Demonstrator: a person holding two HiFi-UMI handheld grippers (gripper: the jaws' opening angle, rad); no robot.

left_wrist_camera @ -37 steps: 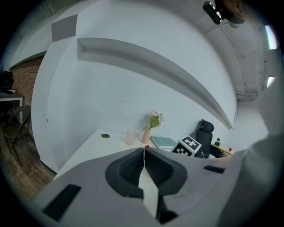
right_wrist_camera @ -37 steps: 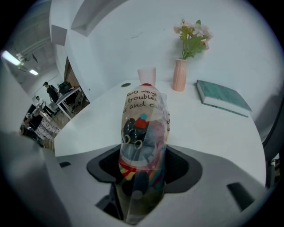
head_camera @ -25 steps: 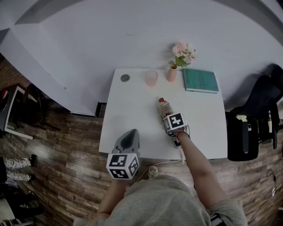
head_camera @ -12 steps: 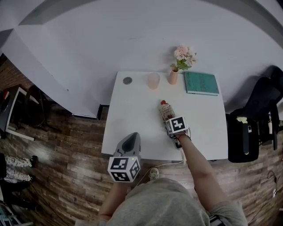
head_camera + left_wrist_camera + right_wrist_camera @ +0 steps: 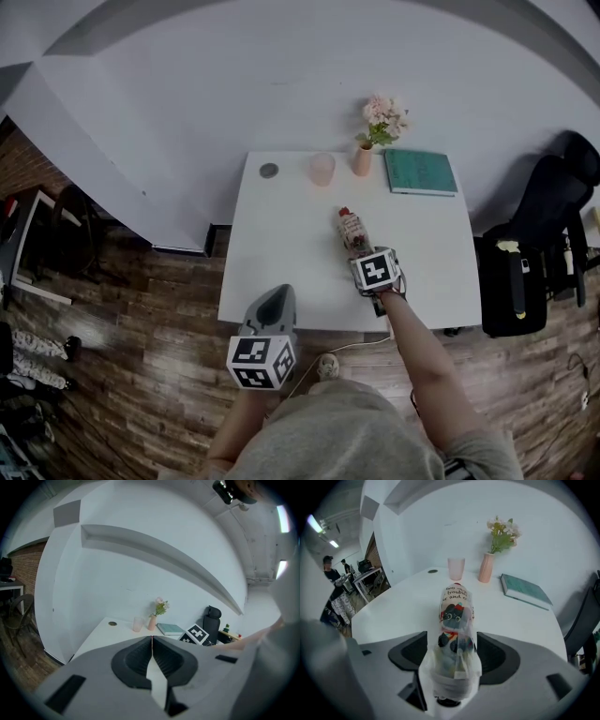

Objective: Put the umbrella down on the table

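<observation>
Release is the news: the jaws of the right claw [image 5: 452,654] have just been opening and stand wide, one pad on either side of the umbrella [image 5: 457,620], neither pressing it. Folded in its clear printed sleeve, the umbrella lies flat on the white counter [image 5: 281,244], tip toward the cup [image 5: 322,169] and vase [image 5: 362,159]. The left claw [image 5: 152,641] hangs closed and empty off the counter's near edge. The task looks done, bar drawing the right claw away.

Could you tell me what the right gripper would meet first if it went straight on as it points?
The umbrella, lying between the right gripper's tongs, which have just been opening; it points downward, so the table beneath probably comes next.
</observation>
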